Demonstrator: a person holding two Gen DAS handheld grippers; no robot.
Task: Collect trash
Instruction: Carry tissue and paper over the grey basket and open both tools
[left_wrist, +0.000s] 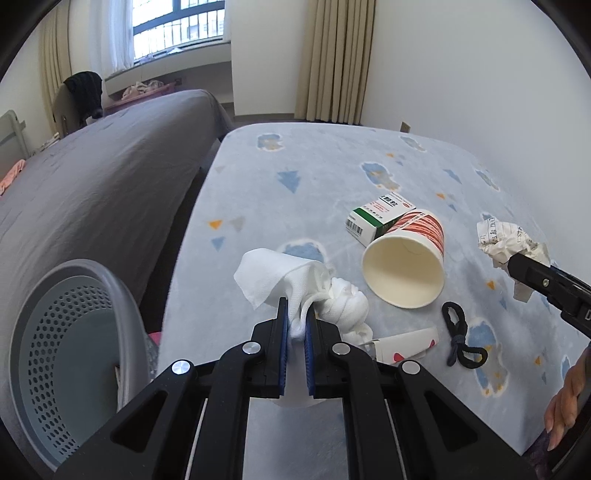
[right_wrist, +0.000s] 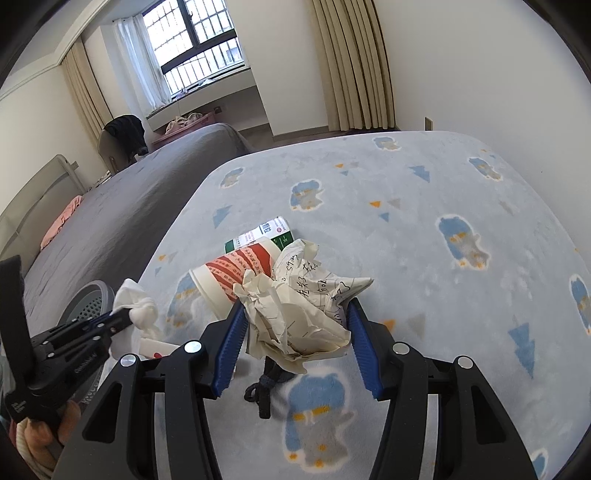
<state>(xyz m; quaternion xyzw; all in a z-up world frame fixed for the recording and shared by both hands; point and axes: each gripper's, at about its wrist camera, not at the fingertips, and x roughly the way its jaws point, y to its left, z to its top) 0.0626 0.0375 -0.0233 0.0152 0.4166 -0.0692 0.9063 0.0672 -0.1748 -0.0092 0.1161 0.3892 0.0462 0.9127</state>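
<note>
While pinched in the left tool (left_wrist: 296, 325), the white tissue (left_wrist: 280, 280) bunches, twisted.

Bright daylight from the window (left_wrist: 177, 29), soft shadows, sharp focus, fisheye bending, dark vignetted corners

In the left wrist view, the round grey perforated plastic basket (left_wrist: 70, 354) at lower left is cut off by the frame's dark rim. The small white packet with red marks (left_wrist: 402, 345) lies partly behind the black gripper linkage. The print on the green-and-white cardboard box (left_wrist: 376, 218) is too small to read. In the right wrist view, the crumpled handwritten paper ball (right_wrist: 299, 317) hides most of the black knotted cord (right_wrist: 264, 393) and part of the red-striped paper cup (right_wrist: 232, 280).
</note>
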